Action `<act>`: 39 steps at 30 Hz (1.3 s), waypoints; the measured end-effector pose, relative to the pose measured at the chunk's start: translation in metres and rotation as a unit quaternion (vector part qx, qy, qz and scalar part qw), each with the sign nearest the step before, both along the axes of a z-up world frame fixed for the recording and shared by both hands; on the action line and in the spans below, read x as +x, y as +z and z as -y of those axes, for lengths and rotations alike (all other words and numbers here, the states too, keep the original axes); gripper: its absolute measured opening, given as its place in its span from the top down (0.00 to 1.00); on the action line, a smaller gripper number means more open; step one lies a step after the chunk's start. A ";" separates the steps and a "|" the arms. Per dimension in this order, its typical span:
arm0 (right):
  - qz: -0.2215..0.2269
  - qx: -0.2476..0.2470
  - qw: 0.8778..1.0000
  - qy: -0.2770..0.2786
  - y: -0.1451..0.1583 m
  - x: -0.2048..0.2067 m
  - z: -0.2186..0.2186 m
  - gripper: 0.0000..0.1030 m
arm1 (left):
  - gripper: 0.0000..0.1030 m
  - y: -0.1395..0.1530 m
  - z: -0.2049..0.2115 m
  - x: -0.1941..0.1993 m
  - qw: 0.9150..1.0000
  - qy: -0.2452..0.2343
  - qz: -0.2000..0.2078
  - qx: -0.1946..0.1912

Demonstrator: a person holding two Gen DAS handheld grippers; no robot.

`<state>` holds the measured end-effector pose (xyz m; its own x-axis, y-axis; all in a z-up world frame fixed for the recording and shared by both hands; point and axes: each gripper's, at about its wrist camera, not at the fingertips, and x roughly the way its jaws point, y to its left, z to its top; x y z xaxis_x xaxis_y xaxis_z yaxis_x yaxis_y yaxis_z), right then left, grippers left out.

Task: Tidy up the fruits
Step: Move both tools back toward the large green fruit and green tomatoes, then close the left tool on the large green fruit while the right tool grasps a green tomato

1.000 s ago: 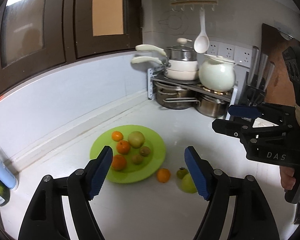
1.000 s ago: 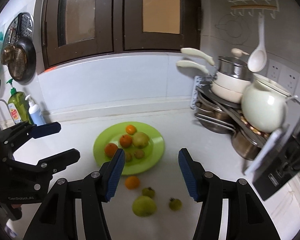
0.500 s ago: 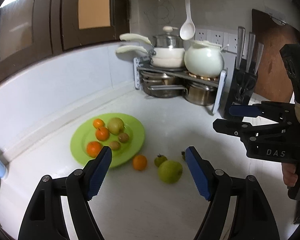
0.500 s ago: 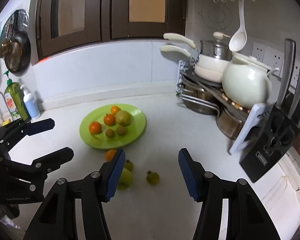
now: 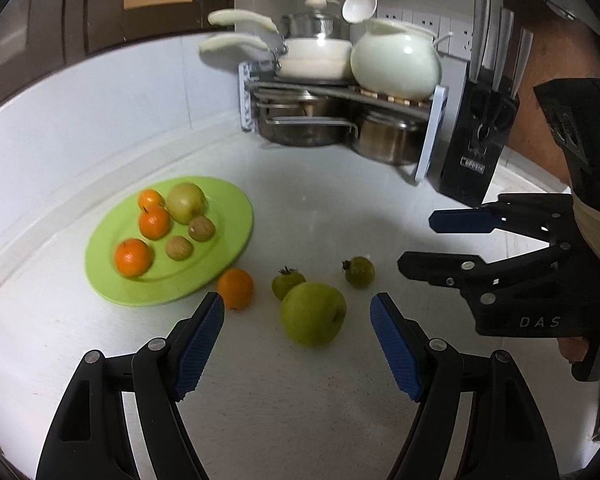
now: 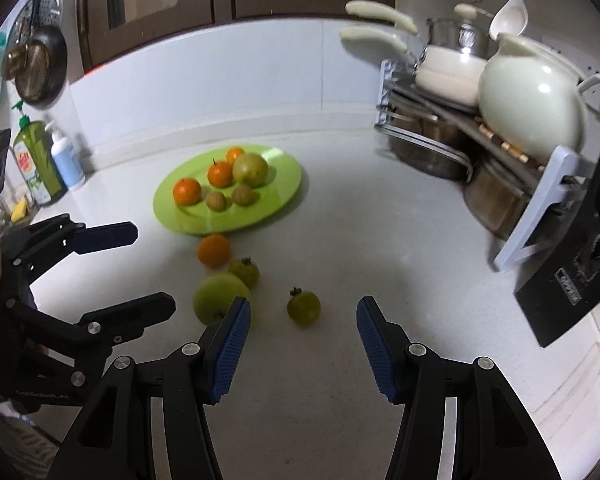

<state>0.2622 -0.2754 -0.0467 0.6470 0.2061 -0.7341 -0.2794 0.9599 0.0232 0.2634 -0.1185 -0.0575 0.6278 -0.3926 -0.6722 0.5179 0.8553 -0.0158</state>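
A green plate (image 5: 228, 216) (image 6: 284, 184) on the white counter holds three oranges, a yellowish apple (image 5: 186, 202) and two brown fruits. Beside it on the counter lie an orange (image 5: 236, 289) (image 6: 213, 250), a green apple (image 5: 313, 314) (image 6: 216, 296) and two small green tomatoes (image 5: 287, 282) (image 5: 359, 271). My left gripper (image 5: 298, 340) is open and empty, just short of the green apple. My right gripper (image 6: 303, 350) is open and empty, just short of a green tomato (image 6: 304, 307); the other tomato (image 6: 244, 272) lies further left.
A pot rack (image 5: 340, 120) with steel pots, white pans and a white kettle (image 5: 396, 60) stands at the back right corner. A black knife block (image 5: 476, 148) is beside it. Soap bottles (image 6: 40, 160) stand at the far left by the wall.
Both grippers have tilted down and moved closer to the loose fruit on the counter. The fruit now sits larger and between the fingers of each. Both stay open.
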 end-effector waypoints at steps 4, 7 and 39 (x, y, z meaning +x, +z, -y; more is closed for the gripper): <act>-0.023 0.006 1.000 0.014 -0.016 0.012 0.001 0.46 | 0.29 -0.010 0.004 0.008 1.000 -0.006 -0.014 0.000; -0.034 0.010 0.999 0.022 -0.026 0.021 0.001 0.46 | 0.33 -0.018 0.004 0.016 0.999 -0.007 -0.031 -0.005; -0.075 0.021 0.996 0.050 -0.063 0.057 -0.004 0.71 | 0.52 -0.040 0.012 0.040 0.995 -0.033 -0.095 -0.024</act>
<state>0.3194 -0.2711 -0.1100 0.5060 0.2968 -0.8099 -0.3648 0.9245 0.1109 0.3039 -0.1310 -0.0976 0.4633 -0.4635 -0.7553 0.5564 0.8155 -0.1592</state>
